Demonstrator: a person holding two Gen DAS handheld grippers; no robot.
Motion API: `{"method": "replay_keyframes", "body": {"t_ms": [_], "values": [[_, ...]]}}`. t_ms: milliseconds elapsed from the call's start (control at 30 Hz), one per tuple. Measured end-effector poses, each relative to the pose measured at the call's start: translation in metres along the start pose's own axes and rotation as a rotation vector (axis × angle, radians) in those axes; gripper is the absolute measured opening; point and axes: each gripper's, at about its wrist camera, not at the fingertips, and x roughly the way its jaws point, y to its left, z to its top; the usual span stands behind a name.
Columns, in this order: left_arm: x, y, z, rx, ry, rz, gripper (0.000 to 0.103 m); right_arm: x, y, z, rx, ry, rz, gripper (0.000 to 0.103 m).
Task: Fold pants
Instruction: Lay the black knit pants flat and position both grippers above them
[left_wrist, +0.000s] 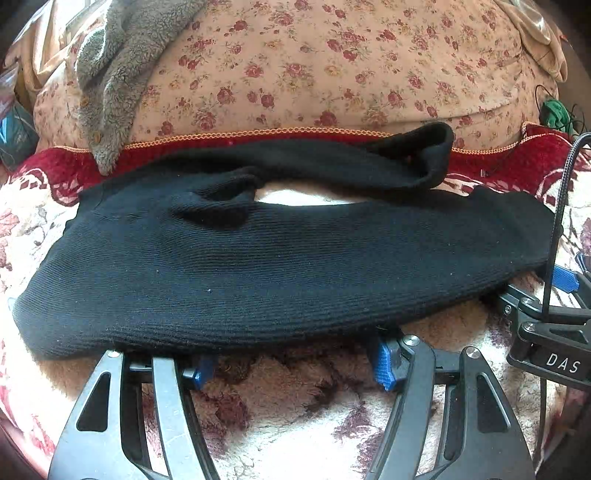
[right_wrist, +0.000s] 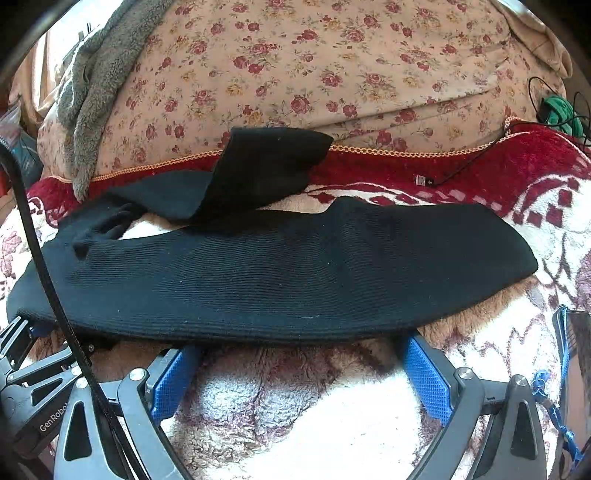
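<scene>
Pants (left_wrist: 280, 266): black ribbed knit cloth, matt, fine lint specks seen. Blanket (left_wrist: 295, 417) beneath: thick plush fleece, shaggy nap, cream and maroon pattern. Quilt (left_wrist: 332, 74) behind: smooth printed cotton-like cloth, floral. Grey garment (left_wrist: 114, 74): fuzzy sherpa-like pile. Left gripper (left_wrist: 291, 369): black matt plastic-looking links, shiny metal pins, blue dimpled pads (left_wrist: 384, 365). Right gripper (right_wrist: 299, 373): same finish, blue textured pads (right_wrist: 424, 376). Cable (right_wrist: 48, 280): braided sheath.

"das" on right tool (left_wrist: 550, 354) body; "genrobo…", cut off, on left tool (right_wrist: 44, 417) body.
</scene>
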Motion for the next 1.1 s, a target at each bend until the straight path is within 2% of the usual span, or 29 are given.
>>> {"method": "replay_keyframes", "body": {"t_ms": [467,667,767,833,900,967,1033,1100], "values": [[-0.001,-0.004,0.001,0.016,0.003,0.013,0.066,0.000,0.000,0.000,-0.001,0.000,-0.001,0.100],[-0.017,0.003,0.000,-0.019,0.014,-0.023,0.066,0.002,0.002,0.004,-0.010,0.032,-0.015,0.102],[-0.035,0.005,-0.004,-0.016,-0.020,-0.017,0.066,-0.002,-0.002,0.006,-0.008,0.055,0.043,0.101],[-0.043,0.007,-0.005,-0.022,-0.028,-0.021,0.066,-0.010,-0.002,0.006,-0.018,0.056,0.066,0.094],[-0.053,0.013,-0.006,-0.047,-0.037,-0.037,0.066,-0.020,-0.007,0.001,0.036,0.056,0.111,0.086],[-0.064,0.015,-0.007,-0.060,-0.068,-0.028,0.066,-0.033,-0.010,-0.004,0.112,0.064,0.162,0.085],[-0.075,0.016,-0.006,-0.057,-0.097,-0.015,0.066,-0.046,-0.010,-0.007,0.139,0.037,0.201,0.082],[-0.085,0.018,-0.005,-0.062,-0.136,-0.015,0.066,-0.064,-0.004,-0.008,0.115,-0.015,0.191,0.082]]}}
